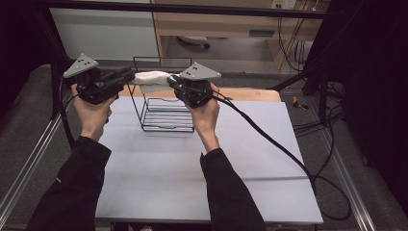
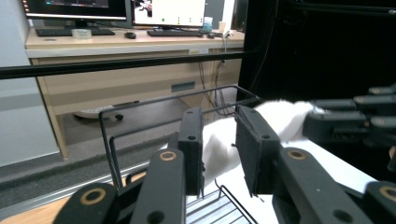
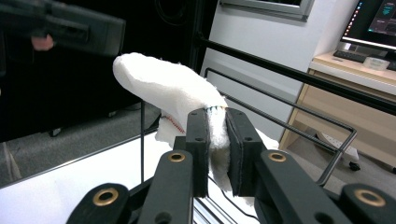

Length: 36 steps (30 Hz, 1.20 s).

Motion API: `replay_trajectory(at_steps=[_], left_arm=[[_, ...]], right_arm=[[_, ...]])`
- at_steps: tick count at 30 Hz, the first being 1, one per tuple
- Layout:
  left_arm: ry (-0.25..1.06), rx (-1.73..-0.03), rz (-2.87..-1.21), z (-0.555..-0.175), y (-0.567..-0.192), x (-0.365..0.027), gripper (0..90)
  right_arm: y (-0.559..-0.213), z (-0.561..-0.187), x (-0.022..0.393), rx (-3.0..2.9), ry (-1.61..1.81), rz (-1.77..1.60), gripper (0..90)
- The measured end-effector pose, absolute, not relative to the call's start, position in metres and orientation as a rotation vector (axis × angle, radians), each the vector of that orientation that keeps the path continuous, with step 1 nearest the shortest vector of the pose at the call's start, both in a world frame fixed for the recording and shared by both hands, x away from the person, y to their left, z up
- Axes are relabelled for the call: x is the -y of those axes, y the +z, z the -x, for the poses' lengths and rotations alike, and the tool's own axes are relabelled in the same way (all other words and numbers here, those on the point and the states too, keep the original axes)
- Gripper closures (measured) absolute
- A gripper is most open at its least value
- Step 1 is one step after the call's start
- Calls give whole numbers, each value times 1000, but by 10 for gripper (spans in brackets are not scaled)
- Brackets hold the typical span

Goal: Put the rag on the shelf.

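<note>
A white cloth (image 1: 151, 78) hangs over the top rim of a black wire rack (image 1: 166, 113) at the far middle of the grey table (image 1: 192, 168). My right gripper (image 3: 217, 135) is shut on one end of the cloth (image 3: 159, 84), whose other end sticks up and out, free. My left gripper (image 2: 219, 149) stands open, its jaws apart on either side of the cloth (image 2: 280, 119) without pressing it. In the high view the left gripper (image 1: 129, 74) and the right gripper (image 1: 172, 82) face each other over the rack, each held up by a hand.
The right gripper's cable (image 1: 269, 139) trails across the table to the right and off its edge. A black frame bar (image 2: 116, 65) runs behind the rack. Beyond stands a wooden desk (image 2: 116, 39) with monitors and keyboards. Metal rails (image 1: 29, 163) flank the table.
</note>
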<state>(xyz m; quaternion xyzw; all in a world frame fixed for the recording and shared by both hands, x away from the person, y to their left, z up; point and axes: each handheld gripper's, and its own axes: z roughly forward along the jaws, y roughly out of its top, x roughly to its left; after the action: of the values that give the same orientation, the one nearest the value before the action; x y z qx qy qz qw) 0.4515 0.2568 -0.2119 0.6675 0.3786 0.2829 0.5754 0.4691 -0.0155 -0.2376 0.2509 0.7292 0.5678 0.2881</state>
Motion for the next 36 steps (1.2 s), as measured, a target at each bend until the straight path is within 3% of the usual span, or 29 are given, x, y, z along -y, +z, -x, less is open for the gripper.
replay_trajectory(at_steps=[7,13,22,31,33,36], left_arm=[[628,-979,-1581,-472,-206,-250,842],[555,-951,-1616,-471,-216,-244,862],[556,-936,-1670,-465,-233,-241,871],[544,-955,-1683,-467,-243,-243,891],[543,-960,-1683,-468,-246,-244,892],[538,-965,-1688,-469,-250,-244,893]], right_arm=[[-240,-469,16,-1952,1515,-665,805],[-242,-467,17,-1961,1508,-654,799],[-246,-465,18,-1997,1491,-638,767],[-242,-462,21,-2023,1535,-637,642],[-239,-461,23,-2015,1550,-637,651],[-238,-461,23,-2030,1558,-656,744]])
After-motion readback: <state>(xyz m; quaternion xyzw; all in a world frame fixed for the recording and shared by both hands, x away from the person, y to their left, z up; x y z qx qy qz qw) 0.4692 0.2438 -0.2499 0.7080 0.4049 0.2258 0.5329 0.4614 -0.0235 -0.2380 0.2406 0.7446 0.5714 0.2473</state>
